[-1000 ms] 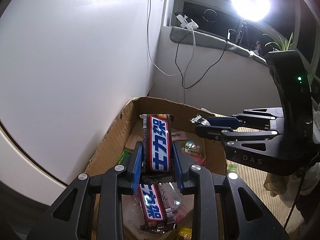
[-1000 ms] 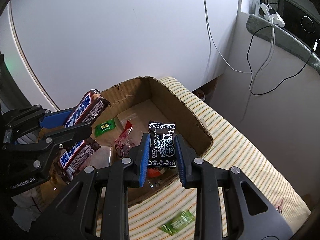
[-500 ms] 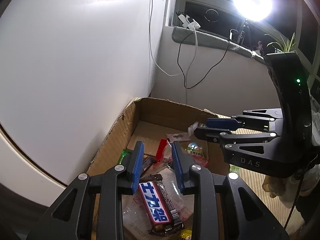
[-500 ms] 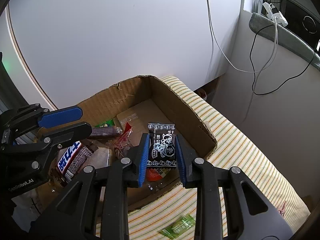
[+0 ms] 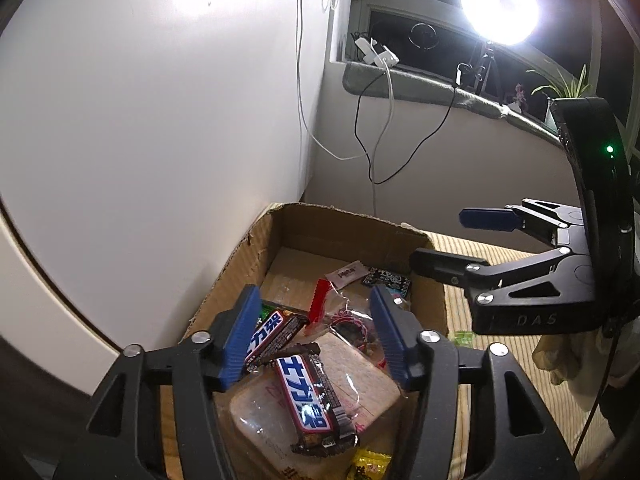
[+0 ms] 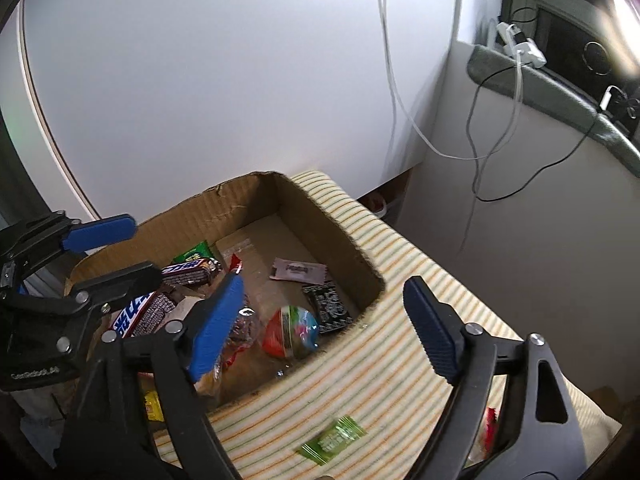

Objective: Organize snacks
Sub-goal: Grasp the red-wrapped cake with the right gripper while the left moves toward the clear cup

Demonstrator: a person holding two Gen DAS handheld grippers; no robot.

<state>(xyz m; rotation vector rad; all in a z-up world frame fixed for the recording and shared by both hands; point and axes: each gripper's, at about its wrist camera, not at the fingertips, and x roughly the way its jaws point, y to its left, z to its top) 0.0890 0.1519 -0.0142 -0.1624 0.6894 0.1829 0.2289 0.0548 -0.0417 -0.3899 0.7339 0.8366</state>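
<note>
An open cardboard box (image 5: 340, 220) (image 6: 240, 188) holds loose snacks. My left gripper (image 5: 313, 290) hovers over its near end, jaws opening with nothing between the pads. Below it lie two dark Snickers bars, one (image 5: 304, 396) on a clear-wrapped cracker pack (image 5: 340, 376), the other (image 5: 272, 334) by the left pad. My right gripper (image 6: 324, 284) hangs over the box's right wall, jaws opening wide and empty. A black packet (image 6: 330, 308) lies on the box floor beneath it, next to a round colourful candy (image 6: 294, 332). Each gripper shows in the other's view: right gripper (image 5: 452, 242), left gripper (image 6: 132, 248).
The box sits on a striped cloth (image 6: 400, 248) against a white wall. A green packet (image 6: 332, 438) lies on the cloth outside the box. Cables (image 5: 376, 128) hang from a window sill, where a bright lamp (image 5: 498, 2) stands.
The left gripper let go of the Snickers bar, which now lies in the box, then spread its jaws. The right gripper released the black packet into the box and opened wide.
</note>
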